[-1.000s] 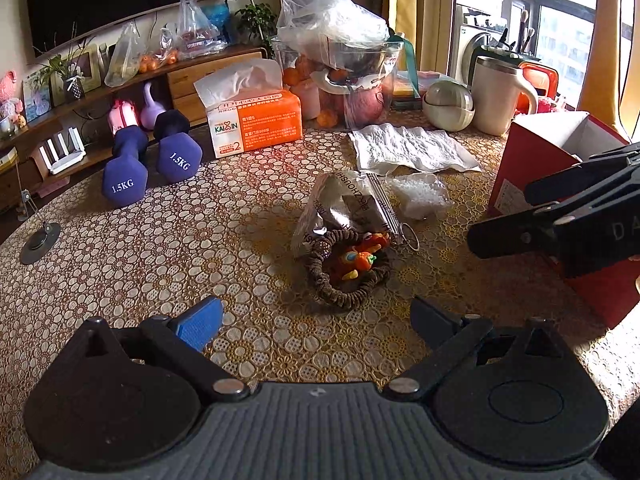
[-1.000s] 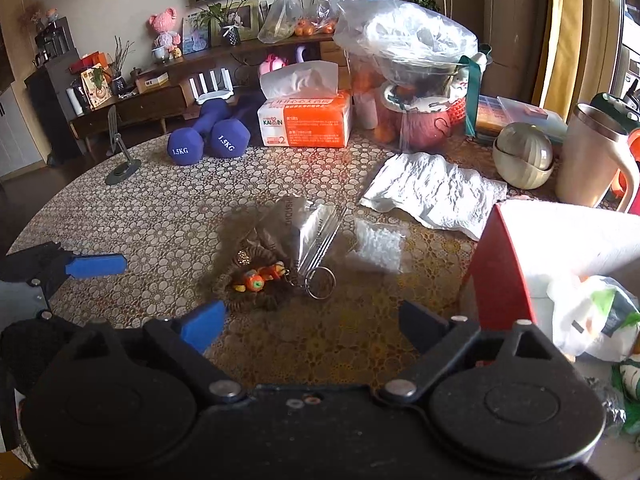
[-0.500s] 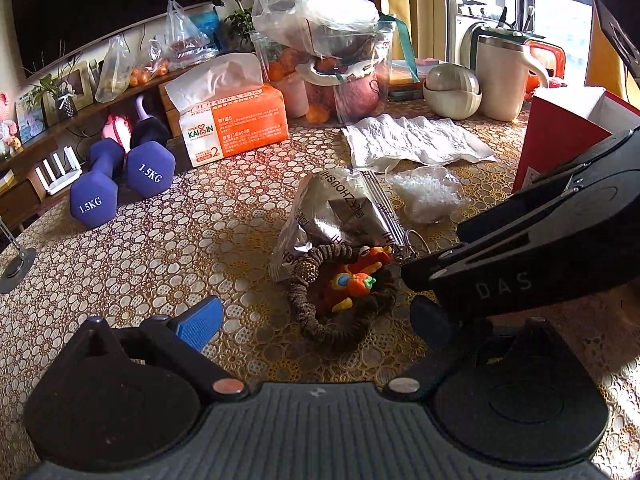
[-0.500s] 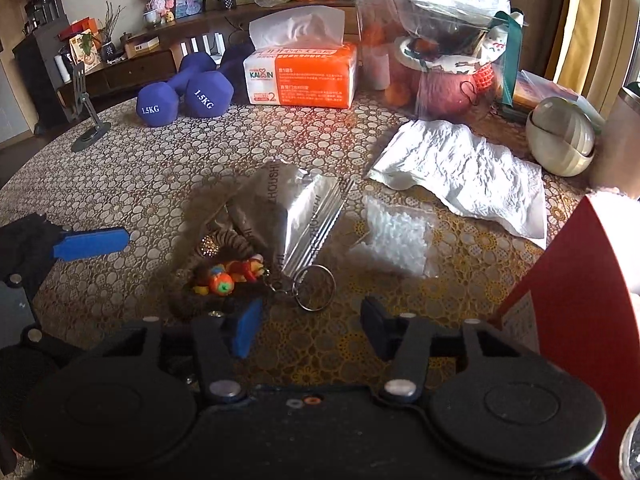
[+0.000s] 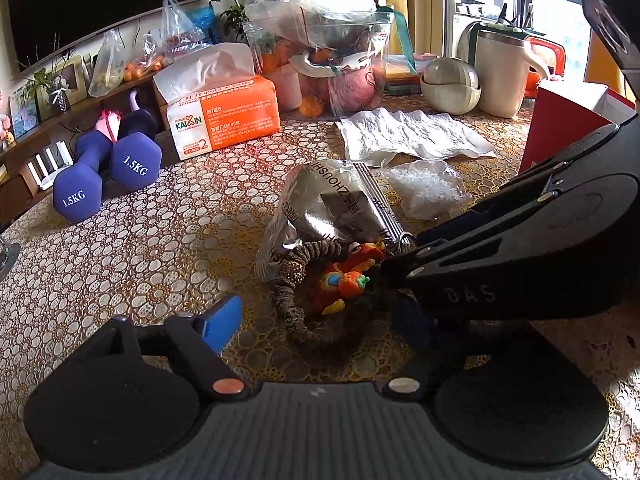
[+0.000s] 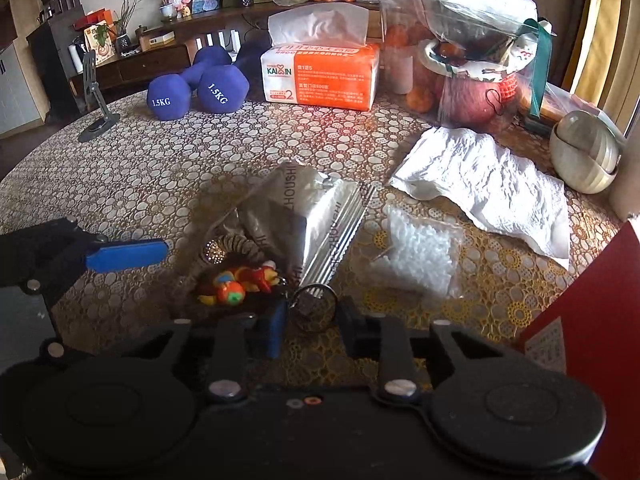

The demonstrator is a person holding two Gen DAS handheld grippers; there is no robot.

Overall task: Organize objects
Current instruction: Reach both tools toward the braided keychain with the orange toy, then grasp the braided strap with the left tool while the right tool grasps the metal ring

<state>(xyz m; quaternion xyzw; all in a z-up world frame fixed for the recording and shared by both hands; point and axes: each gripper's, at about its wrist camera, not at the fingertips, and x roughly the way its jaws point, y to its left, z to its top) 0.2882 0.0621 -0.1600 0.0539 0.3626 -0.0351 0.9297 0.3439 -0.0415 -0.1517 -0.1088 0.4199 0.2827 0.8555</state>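
Far left on the patterned table [image 6: 168, 168], two purple dumbbells [image 6: 200, 88] lie side by side, with the orange tissue pack [image 6: 320, 76] just to their right. Nearer in, the left gripper [image 5: 316, 320] hangs low over the cloth with its fingers spread wide, gripping nothing; its blue pad [image 6: 126, 255] shows from the right wrist view, pointing at the toy. There's the toy keychain [image 6: 238, 280], orange and red, lying inside a brown scrunchie [image 5: 296, 280], both resting against the near edge of a silver foil bag [image 6: 300, 208]. Next over, the keychain's metal ring [image 6: 314, 304] sits right between the fingers of the right gripper [image 6: 310, 326], which stand fairly narrow on either side of it, not clamped on it as far as can be seen. Right of that, a small clear bag of white beads [image 6: 416, 252], then a crumpled white paper sheet [image 6: 488, 176], and at the far right edge a red box [image 6: 592, 300].
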